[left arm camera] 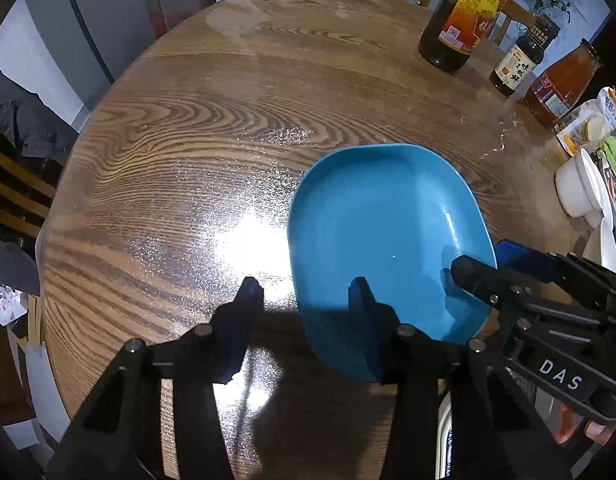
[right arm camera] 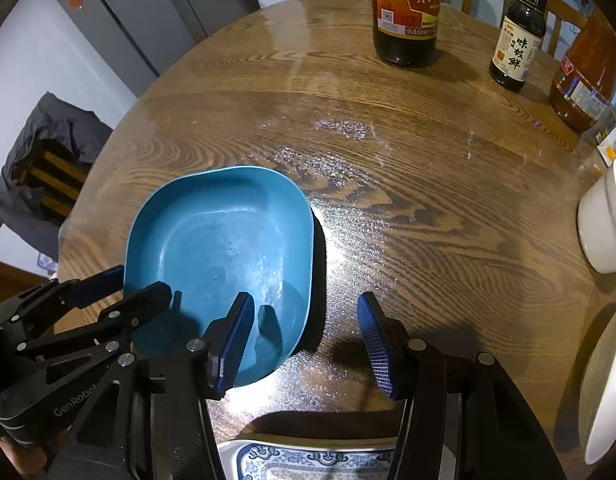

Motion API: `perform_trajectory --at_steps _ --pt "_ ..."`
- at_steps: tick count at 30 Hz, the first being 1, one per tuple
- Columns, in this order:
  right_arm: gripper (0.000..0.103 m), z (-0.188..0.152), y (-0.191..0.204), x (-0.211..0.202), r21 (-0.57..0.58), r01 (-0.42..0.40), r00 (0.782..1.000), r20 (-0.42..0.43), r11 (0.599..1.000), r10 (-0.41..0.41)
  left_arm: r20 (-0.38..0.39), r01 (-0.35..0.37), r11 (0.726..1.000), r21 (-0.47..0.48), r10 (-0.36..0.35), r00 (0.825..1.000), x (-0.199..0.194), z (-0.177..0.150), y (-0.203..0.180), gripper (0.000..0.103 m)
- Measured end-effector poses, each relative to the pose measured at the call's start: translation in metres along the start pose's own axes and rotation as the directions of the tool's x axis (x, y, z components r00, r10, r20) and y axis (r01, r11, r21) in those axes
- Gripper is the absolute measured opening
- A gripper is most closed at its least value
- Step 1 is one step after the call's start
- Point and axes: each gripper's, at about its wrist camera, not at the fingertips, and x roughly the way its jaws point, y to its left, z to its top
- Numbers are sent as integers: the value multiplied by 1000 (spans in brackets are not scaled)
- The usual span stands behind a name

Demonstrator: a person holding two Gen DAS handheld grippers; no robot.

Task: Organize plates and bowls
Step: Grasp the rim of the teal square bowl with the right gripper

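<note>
Where woodgrain gleams, a glossy rounded-square blue plate (left arm camera: 388,240) rests.

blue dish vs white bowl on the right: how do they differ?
The blue dish is teal, shallow and rounded-rectangular; the white bowl is white, round and deeper. The blue dish lies mid-table; the white bowl sits at the table's right side. Both rest on the wooden table.

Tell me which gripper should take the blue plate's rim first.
Left, narrowly. The left gripper and right gripper both straddle the rim of the blue plate, open, one finger inside, one outside; seen from the right wrist, the left's fingers sit closer to the rim.
</note>
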Motion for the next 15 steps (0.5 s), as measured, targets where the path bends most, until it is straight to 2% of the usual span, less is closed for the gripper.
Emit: perform_trajectory --at_steps 10,13,15 --pt "54 1 1 3 -18 3 1000 -12 1000 -3 -20 2 1000 -2 -3 1000 5 2 -1 31" --pt "47 2 3 6 -27 1 1000 -20 1000 -2 -24 11 1000 -4 -12 1000 6 4 -2 27" --pt "39 2 4 8 -32 4 1000 -27 999 -5 -24 13 1000 -4 -14 1000 6 5 -2 23"
